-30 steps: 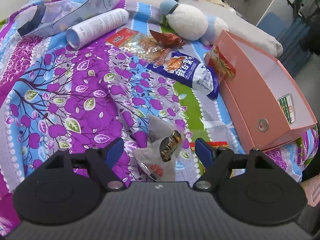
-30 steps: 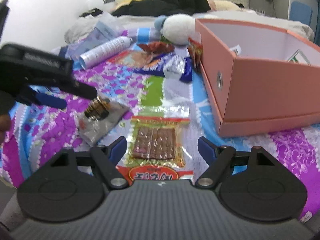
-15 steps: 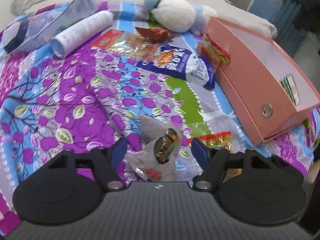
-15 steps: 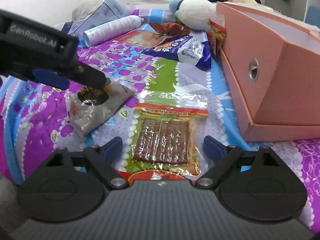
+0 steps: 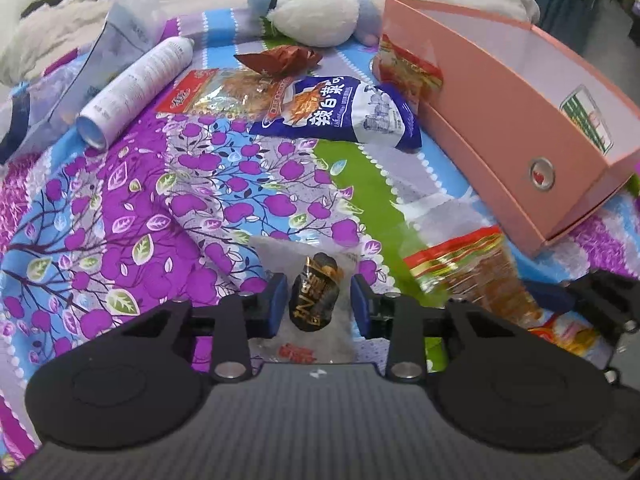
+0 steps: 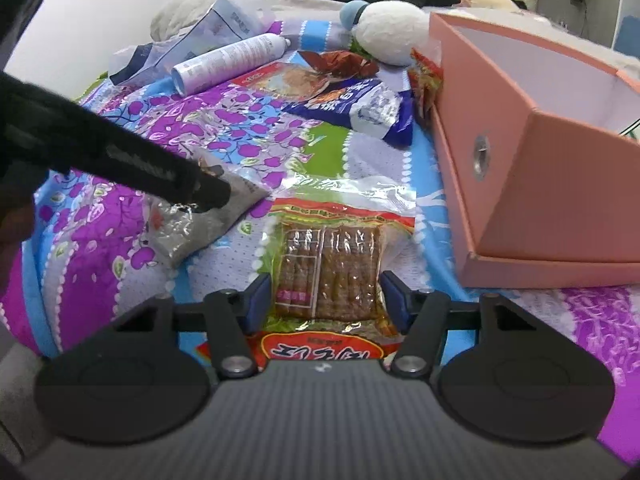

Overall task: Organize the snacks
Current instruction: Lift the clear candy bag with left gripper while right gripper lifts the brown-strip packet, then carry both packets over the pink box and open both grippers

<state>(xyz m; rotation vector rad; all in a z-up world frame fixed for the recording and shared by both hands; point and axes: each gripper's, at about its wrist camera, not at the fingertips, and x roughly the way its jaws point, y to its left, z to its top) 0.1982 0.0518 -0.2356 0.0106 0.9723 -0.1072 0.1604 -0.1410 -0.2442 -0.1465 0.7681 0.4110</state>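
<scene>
On the purple flowered bedspread lies a silvery clear snack packet with a dark label. My left gripper straddles it, jaws closing, a small gap showing beside the label. In the right wrist view that gripper's finger lies over the same packet. My right gripper is closing around a red-edged packet of brown sticks, its pads just off the brown block. An open pink box stands to the right.
Behind lie a blue-white bag, a red-clear packet, a brown wrapper and a red packet leaning on the box. A white spray can, a plastic bag and a plush toy lie farther back.
Both pairs of jaws have narrowed around their packets. The left gripper has come lower and closer over the silvery packet and rolled a little. The right gripper has barely moved.
</scene>
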